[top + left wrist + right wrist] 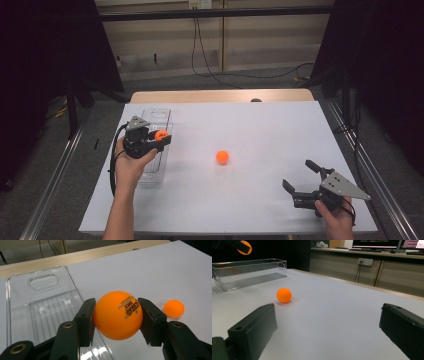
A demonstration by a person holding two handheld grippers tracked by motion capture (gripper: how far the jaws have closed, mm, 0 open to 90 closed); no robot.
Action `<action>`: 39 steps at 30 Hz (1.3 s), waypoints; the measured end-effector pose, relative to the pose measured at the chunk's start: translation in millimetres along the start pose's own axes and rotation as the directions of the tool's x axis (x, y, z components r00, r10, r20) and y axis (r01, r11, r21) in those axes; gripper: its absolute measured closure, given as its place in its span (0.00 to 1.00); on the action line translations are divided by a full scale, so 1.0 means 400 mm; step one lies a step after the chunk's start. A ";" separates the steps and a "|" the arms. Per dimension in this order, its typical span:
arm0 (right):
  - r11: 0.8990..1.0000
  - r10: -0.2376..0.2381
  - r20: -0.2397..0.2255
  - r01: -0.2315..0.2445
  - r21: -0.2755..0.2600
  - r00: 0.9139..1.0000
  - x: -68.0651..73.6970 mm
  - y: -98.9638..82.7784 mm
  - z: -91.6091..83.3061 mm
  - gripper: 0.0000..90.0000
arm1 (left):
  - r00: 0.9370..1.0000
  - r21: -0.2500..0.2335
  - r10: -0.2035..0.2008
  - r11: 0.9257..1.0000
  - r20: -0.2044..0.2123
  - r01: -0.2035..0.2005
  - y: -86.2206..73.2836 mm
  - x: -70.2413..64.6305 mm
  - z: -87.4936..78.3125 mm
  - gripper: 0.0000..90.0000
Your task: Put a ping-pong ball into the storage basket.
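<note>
My left gripper point(161, 136) is shut on an orange ping-pong ball point(118, 315) with black print, holding it above the right rim of a clear plastic bin point(37, 307). In the high view that held ball point(161, 135) hangs over the bin point(152, 170) at the table's left. A second orange ball point(222, 157) lies loose on the white table near the middle; it is also in the left gripper view point(174, 308) and the right gripper view point(284, 295). My right gripper point(299, 176) rests open near the front right, its jaws wide apart and pointed toward the loose ball.
The white table point(260, 130) has a wooden strip along its far edge. The long clear bin point(247, 272) stands at the left. Cables run on the floor beyond the table, and dark curtains hang on both sides.
</note>
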State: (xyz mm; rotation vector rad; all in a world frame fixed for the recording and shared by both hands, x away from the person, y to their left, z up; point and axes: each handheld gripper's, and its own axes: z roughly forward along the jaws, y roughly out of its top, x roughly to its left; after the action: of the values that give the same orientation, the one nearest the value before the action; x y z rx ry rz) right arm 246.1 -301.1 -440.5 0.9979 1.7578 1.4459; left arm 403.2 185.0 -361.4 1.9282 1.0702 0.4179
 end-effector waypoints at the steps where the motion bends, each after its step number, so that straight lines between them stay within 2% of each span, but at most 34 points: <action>1: 1.000 0.000 0.000 0.000 0.000 1.000 0.000 0.000 0.000 0.01 | 1.000 0.001 0.000 1.000 -0.002 0.000 0.000 0.000 0.000 0.56; 39: 1.000 0.001 0.000 -0.001 0.001 1.000 0.000 0.001 -0.001 0.01 | 0.999 0.012 0.002 1.000 -0.041 -0.001 -0.007 0.021 -0.009 0.56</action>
State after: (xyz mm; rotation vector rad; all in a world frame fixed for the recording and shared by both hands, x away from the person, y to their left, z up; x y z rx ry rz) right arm 245.8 -301.1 -440.2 0.9998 1.7586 1.4450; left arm 404.4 194.4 -362.5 1.9390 1.1004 0.4550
